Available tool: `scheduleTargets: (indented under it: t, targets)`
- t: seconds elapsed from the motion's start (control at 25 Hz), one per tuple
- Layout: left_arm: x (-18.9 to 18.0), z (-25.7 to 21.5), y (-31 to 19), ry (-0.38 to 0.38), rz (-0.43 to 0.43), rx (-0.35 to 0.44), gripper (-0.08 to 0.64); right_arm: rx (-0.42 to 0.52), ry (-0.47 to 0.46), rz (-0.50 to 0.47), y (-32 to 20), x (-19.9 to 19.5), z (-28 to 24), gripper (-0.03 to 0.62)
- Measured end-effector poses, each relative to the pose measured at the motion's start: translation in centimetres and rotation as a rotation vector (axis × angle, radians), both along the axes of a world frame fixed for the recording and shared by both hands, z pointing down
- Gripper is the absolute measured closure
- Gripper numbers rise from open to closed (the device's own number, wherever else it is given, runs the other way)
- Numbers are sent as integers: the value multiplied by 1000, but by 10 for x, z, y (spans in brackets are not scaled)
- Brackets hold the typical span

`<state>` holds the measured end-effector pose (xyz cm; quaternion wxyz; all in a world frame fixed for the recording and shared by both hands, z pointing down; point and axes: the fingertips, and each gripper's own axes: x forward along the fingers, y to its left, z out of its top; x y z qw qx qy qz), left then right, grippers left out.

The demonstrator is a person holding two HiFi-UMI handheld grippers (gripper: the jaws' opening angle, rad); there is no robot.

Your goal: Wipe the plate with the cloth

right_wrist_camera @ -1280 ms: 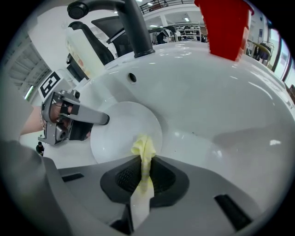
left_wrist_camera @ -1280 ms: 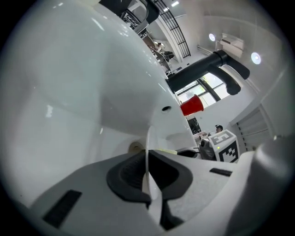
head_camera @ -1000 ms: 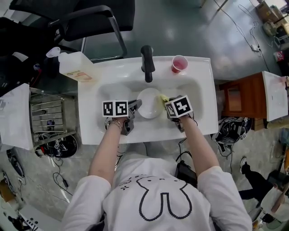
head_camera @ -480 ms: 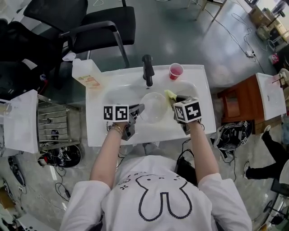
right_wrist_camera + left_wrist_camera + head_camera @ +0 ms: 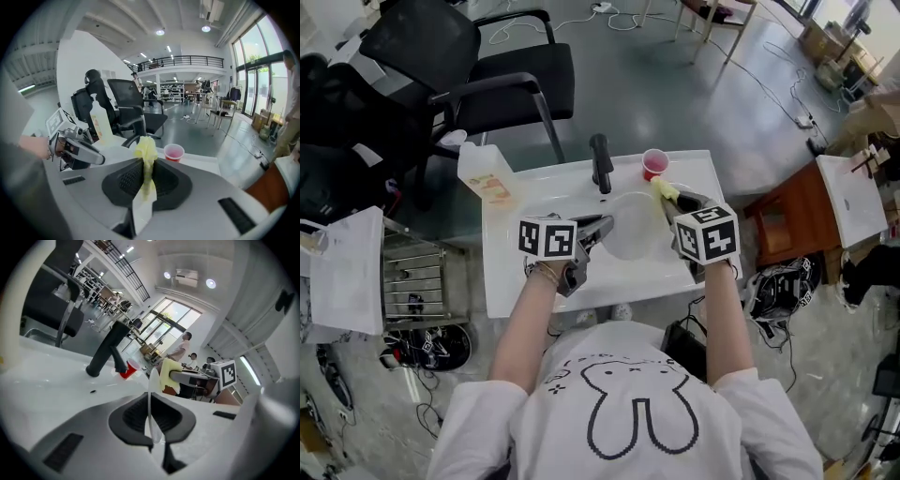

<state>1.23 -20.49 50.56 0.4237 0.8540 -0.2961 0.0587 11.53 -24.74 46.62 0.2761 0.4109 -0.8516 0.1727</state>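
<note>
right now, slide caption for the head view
Above the white sink, the left gripper pinches a clear plate by its rim; the right gripper grips a yellow cloth.

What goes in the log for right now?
left tongs: shut on plate | right tongs: shut on cloth | place: over sink

Red cup near black faucet on white sink
</note>
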Motion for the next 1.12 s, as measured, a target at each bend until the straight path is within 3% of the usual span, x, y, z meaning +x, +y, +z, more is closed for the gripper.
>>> scheduleTargets:
  t: [0.28, 0.6, 0.76, 1.0, 1.12]
  targets:
    - [-11, -70, -15, 5, -24, 135, 541, 205, -45, -1, -4, -6, -92, 541]
    - [-46, -154, -32, -63, -118, 316, 541, 388, -162, -23, -2, -37, -172, 541]
    - [-56, -177, -33, -75, -144, 353, 541, 454, -175, -54, 4, -55, -197, 541]
    - [-62, -190, -37, -209, -155, 419, 541, 496, -217, -126, 10, -86, -213, 541]
    - [-61, -193, -41, -233, -165, 431, 541, 493, -235, -178, 8, -106, -217, 541]
